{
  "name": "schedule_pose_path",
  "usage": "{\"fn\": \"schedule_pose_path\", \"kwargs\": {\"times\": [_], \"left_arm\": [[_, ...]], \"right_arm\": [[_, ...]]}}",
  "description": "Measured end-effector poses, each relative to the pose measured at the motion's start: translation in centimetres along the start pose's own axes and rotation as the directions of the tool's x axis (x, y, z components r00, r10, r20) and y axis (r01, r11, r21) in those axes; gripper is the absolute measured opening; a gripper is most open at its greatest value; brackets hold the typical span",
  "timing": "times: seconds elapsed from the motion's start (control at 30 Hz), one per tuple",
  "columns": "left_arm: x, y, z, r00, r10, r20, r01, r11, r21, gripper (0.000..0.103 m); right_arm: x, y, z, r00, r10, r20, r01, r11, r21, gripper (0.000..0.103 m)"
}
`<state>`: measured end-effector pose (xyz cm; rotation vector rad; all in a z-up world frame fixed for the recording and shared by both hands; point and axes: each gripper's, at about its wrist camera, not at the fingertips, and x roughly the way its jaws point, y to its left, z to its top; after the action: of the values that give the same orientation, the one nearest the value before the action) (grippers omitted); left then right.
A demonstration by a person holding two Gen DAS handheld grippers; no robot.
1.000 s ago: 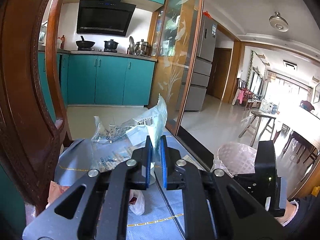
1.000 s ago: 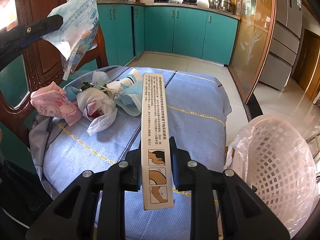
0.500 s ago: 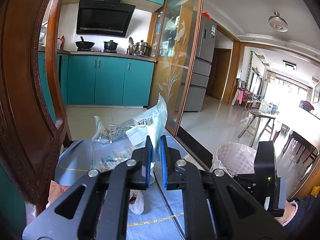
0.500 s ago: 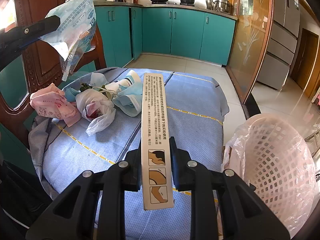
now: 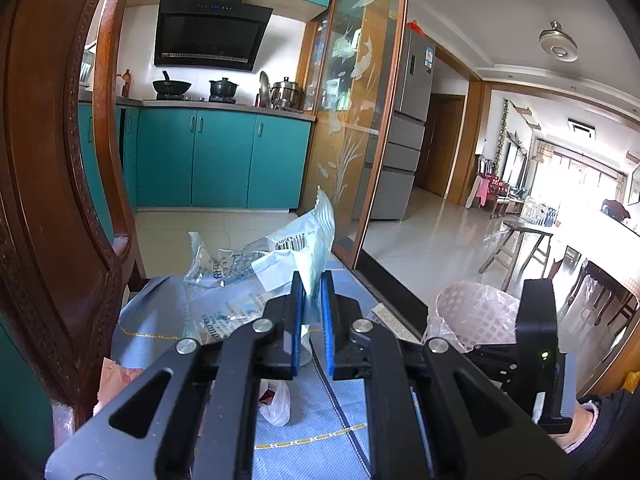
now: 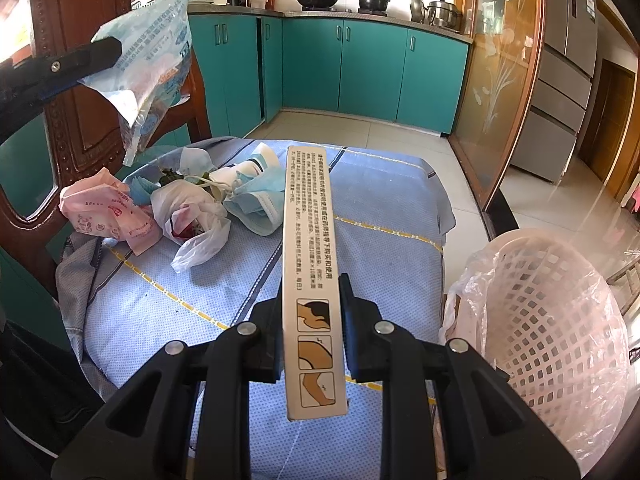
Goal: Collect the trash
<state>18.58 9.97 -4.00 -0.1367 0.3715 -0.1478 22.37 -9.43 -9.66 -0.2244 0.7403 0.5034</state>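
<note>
My left gripper (image 5: pixel 311 280) is shut on a crumpled clear and pale-blue plastic wrapper (image 5: pixel 256 268), held in the air above the blue cloth. In the right wrist view that wrapper (image 6: pixel 154 60) hangs from the left gripper's fingers (image 6: pixel 100 48) at upper left. My right gripper (image 6: pixel 310 280) is shut on a long white cardboard box (image 6: pixel 310 248) with printed text and pictures, pointing away over the blue tablecloth (image 6: pixel 380 240). A pink lattice waste basket (image 6: pixel 552 320) lined with a clear bag stands at the right, beside the table edge.
More trash lies on the cloth's far left: a pink wrapper (image 6: pixel 108 212), a white plastic bag (image 6: pixel 192 220), blue face masks (image 6: pixel 256 200). A carved wooden chair back (image 6: pixel 68 120) rises at left. Teal kitchen cabinets (image 6: pixel 360 72) and a glass partition (image 6: pixel 500 92) stand behind.
</note>
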Motion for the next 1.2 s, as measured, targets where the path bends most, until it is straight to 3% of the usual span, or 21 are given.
{"fn": "schedule_pose_path", "kwargs": {"times": [1.2], "left_arm": [[0.5, -0.1, -0.12, 1.0, 0.021, -0.012, -0.021, 1.0, 0.003, 0.01]], "right_arm": [[-0.72, 0.23, 0.22, 1.0, 0.003, 0.031, -0.003, 1.0, 0.005, 0.023]]}}
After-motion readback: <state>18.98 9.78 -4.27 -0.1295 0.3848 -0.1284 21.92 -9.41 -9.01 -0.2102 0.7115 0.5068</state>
